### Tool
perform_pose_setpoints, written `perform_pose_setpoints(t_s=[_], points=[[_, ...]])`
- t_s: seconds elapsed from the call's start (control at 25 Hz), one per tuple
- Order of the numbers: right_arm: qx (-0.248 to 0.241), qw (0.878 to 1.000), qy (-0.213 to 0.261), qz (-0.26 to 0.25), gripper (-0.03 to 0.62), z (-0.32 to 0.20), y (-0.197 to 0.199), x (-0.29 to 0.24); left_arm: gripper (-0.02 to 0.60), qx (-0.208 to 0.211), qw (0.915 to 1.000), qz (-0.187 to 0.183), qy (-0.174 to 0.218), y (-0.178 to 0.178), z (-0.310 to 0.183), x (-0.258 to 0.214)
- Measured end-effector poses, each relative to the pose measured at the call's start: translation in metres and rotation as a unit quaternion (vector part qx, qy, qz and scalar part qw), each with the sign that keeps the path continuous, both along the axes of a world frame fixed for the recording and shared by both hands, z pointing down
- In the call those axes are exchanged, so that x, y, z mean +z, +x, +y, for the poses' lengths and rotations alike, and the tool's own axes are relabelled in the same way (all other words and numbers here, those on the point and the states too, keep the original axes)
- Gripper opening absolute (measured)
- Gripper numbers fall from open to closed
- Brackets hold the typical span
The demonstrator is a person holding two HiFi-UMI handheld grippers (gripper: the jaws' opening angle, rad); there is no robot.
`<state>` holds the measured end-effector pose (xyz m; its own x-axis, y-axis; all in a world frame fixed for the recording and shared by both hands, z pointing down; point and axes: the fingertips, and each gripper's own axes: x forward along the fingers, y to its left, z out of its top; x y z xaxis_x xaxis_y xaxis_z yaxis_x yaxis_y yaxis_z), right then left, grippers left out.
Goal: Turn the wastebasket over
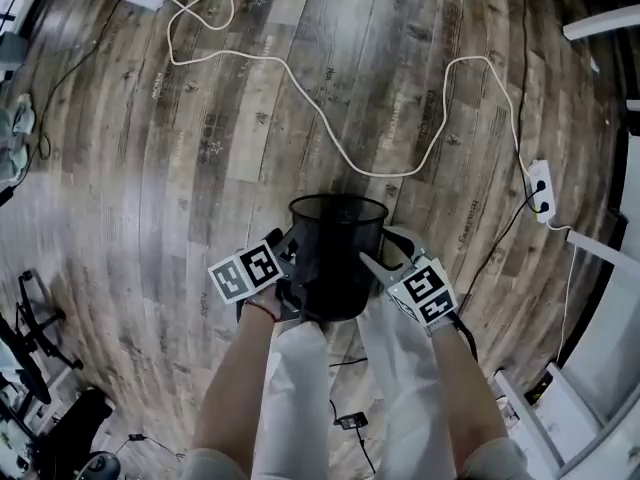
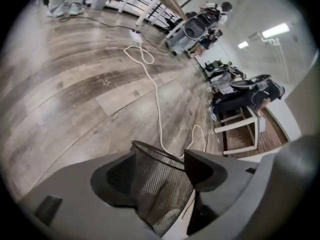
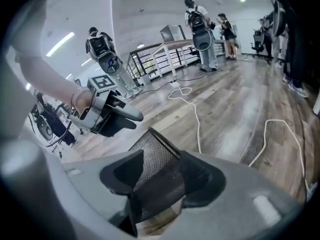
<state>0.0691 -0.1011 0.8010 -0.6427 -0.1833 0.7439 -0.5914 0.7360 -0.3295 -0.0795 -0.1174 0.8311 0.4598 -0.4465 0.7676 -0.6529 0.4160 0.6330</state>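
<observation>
Wastebasket (image 1: 337, 258), black mesh, open mouth facing up

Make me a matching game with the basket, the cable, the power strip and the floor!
Things:
1. basket
2. cable
3. power strip
4. floor

Descriptions:
A. wooden planks
B. black mesh, open end up
C. long, white and wiggly
D. white, with a black plug in it

Pairs: 1-B, 2-C, 3-D, 4-A
</observation>
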Motion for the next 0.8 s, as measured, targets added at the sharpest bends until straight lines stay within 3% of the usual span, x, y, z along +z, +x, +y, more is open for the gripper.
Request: perform_pose_setpoints(t_s=[0.12,0.32,0.52,0.64,0.8], points=[[-0.051,0.999,-0.015,-0.003,0.222,-0.015,0.004,0.011,0.305,-0.027,0.9988,-0.009,-0.040,0.010,-0.014,0.020],[-0.138,0.989,-0.059,-0.011,0.224,-0.024,0.013,0.027,0.319,-0.009,0.9960,-0.026,-0.085,0.033,-0.036,0.049],[-0.195,0.974,-0.113,-0.036,0.224,-0.025,0.025,0.042,0.319,0.057,0.9887,-0.055,-0.127,0.036,-0.046,0.084],[-0.264,0.955,-0.125,-0.050,0.216,-0.020,0.026,0.046,0.319,0.096,0.9835,-0.037,-0.149,0.039,-0.049,0.103],[-0.336,0.931,-0.133,-0.060,0.213,-0.017,0.023,0.046,0.319,0.176,0.9669,-0.025,-0.183,0.046,-0.041,0.128]])
